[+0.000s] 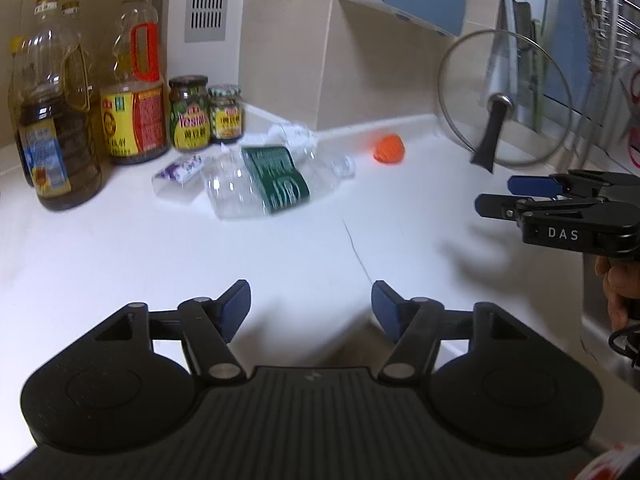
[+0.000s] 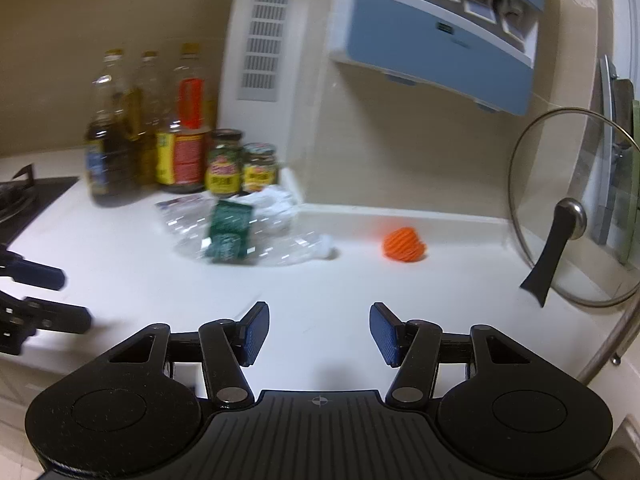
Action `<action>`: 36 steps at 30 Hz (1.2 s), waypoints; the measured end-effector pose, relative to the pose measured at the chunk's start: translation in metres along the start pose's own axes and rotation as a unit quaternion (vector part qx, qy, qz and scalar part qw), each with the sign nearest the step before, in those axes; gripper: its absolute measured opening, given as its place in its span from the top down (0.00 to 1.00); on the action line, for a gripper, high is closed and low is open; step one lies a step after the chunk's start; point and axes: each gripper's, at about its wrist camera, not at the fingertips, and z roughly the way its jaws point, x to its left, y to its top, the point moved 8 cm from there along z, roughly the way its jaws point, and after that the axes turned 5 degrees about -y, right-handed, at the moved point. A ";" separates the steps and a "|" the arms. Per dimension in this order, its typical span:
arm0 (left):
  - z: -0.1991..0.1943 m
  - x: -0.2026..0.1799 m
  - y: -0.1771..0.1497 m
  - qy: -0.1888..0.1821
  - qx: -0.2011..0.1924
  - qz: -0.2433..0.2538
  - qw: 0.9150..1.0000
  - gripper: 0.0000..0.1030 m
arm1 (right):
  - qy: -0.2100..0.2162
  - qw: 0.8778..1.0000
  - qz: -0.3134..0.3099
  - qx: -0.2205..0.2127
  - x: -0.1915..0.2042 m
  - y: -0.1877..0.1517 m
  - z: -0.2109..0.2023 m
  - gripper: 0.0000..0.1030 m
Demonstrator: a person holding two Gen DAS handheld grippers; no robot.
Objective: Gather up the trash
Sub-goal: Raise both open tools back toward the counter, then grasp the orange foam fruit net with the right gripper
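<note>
Both grippers, left [image 1: 311,306] and right [image 2: 319,334], have their fingers spread apart and hold nothing. The squashed bottle [image 1: 264,182], a wrapper [image 1: 180,170] and crumpled paper [image 1: 290,136] lie on the desk [image 1: 280,248] by the jars [image 1: 190,112]. The thin bottle could slip when squeezed, or a reach could bump the jars.

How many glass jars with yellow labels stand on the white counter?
2. The taller glass jar with a dark lid stands beside the red-handled oil bottle; the shorter glass jar with a checked lid touches its right side. Others may hide behind the bottles.
</note>
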 end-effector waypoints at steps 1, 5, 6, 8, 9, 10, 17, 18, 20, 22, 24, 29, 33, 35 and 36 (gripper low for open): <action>0.005 0.000 0.005 0.004 -0.002 0.000 1.000 0.37 | -0.003 1.000 0.000 0.000 -0.007 0.002 0.006 0.44; 0.026 0.004 0.025 0.022 -0.008 -0.001 1.000 0.33 | -0.009 1.000 0.003 0.003 -0.036 0.012 0.039 0.40; 0.031 0.005 0.030 0.027 -0.007 0.000 1.000 0.33 | -0.009 1.000 0.002 0.008 -0.042 0.014 0.049 0.39; 0.044 0.006 0.039 0.037 -0.003 0.006 0.999 0.30 | -0.007 1.000 0.003 0.014 -0.054 0.019 0.070 0.38; 0.051 0.009 0.042 0.044 0.001 0.011 0.999 0.27 | -0.004 1.000 0.001 0.020 -0.060 0.021 0.081 0.37; 0.057 0.011 0.045 0.051 0.004 0.014 0.999 0.27 | -0.002 1.000 0.000 0.023 -0.065 0.023 0.091 0.36; 0.089 0.017 0.056 0.079 0.028 0.022 0.996 0.25 | -0.003 1.000 -0.019 0.024 -0.097 0.033 0.162 0.32; 0.093 0.016 0.057 0.081 0.031 0.026 0.996 0.24 | -0.005 0.999 -0.019 0.026 -0.101 0.033 0.173 0.32; 0.102 0.014 0.058 0.087 0.037 0.040 0.995 0.24 | -0.003 0.999 -0.013 0.033 -0.107 0.032 0.194 0.32; 0.110 0.013 0.059 0.091 0.043 0.053 0.994 0.24 | 0.004 0.999 -0.008 0.042 -0.110 0.031 0.213 0.32; 0.117 0.013 0.062 0.095 0.045 0.060 0.993 0.24 | 0.018 0.999 -0.005 0.044 -0.111 0.032 0.227 0.32; 0.128 0.015 0.070 0.101 0.047 0.076 0.991 0.24 | 0.029 0.998 -0.028 0.053 -0.106 0.036 0.257 0.32; 0.134 0.015 0.074 0.101 0.050 0.087 0.990 0.23 | 0.026 0.997 -0.032 0.059 -0.108 0.036 0.273 0.33; 0.136 0.015 0.074 0.102 0.052 0.093 0.989 0.23 | 0.025 0.997 -0.038 0.059 -0.107 0.035 0.276 0.44; 0.137 0.015 0.073 0.102 0.053 0.095 0.989 0.23 | 0.025 0.997 -0.041 0.061 -0.107 0.034 0.278 0.46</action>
